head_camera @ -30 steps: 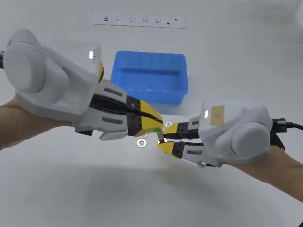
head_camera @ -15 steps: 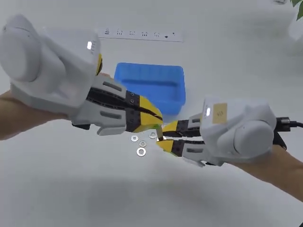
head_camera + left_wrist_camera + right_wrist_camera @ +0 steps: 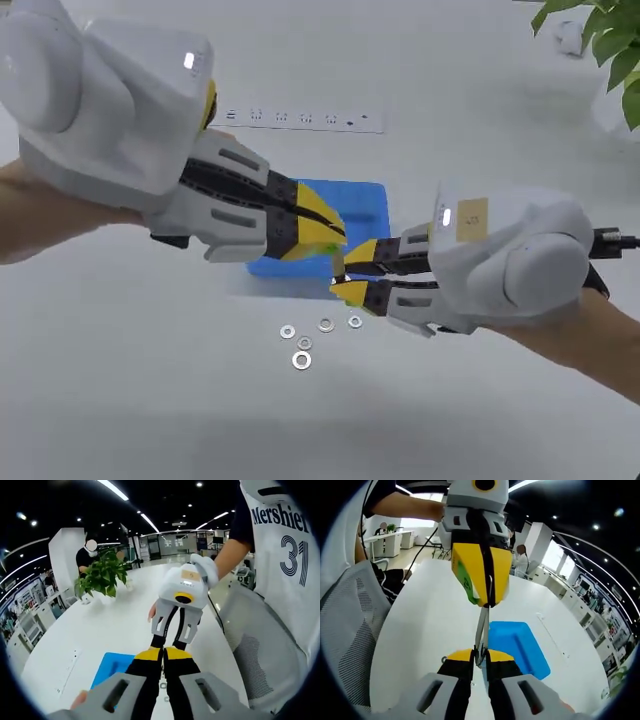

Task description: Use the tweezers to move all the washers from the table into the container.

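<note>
Left claw (image 3: 337, 236) and right claw (image 3: 339, 272) meet tip to tip, both clamped on the tweezers (image 3: 481, 630) running straight between them; washers (image 3: 302, 361) lie on the bench (image 3: 150, 400) just below, container (image 3: 365, 200) beyond, so likely downward next

White shells, black-and-yellow jaws
On the left gripper (image 3: 338, 240) and right gripper (image 3: 338, 281), rounded white housings; black cable (image 3: 618, 240) behind the right one; white jersey (image 3: 280, 595) numbered 31.
</note>
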